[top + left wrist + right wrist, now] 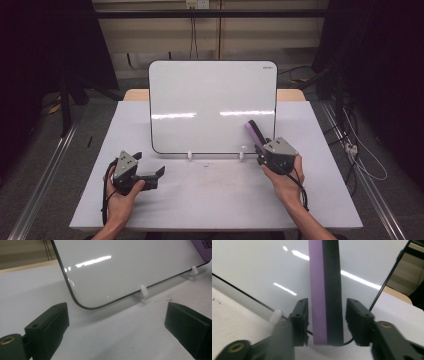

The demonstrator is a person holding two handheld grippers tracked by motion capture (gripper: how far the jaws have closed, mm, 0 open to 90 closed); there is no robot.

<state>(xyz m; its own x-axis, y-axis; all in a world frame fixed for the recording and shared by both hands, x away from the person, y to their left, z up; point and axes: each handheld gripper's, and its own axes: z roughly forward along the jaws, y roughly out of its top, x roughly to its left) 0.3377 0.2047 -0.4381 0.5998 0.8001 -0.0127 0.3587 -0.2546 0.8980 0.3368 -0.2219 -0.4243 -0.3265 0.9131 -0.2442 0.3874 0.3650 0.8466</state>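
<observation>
— Eraser (325, 290) first: where do we have it?

— We have it between the jaws of our right gripper (264, 148), at the lower right of the high view, just off the bottom right corner of the whiteboard (212, 100). In the right gripper view it stands on end, purple side to the left of the frame, black felt side to the right. The left jaw sits against the purple face; on the felt side we see a thin gap, so we judge the grip light rather than firm.

— And our left gripper (150, 176)?

— It rests low at the lower left of the high view, jaws wide apart with nothing between them, pointing toward the board's bottom left corner.

— The board itself?

— Upright at the centre of the frame on the white table (210, 200), propped on two small white clip feet (143, 292). Its surface looks clean to us, apart from light reflections.

— So how do we wipe well?

— We think we should squeeze tighter first, then turn the felt flat to the board, not its edge. We should press gently, since those feet look likely to slide or tip. Our free gripper could steady the board's edge if it wobbles.
</observation>
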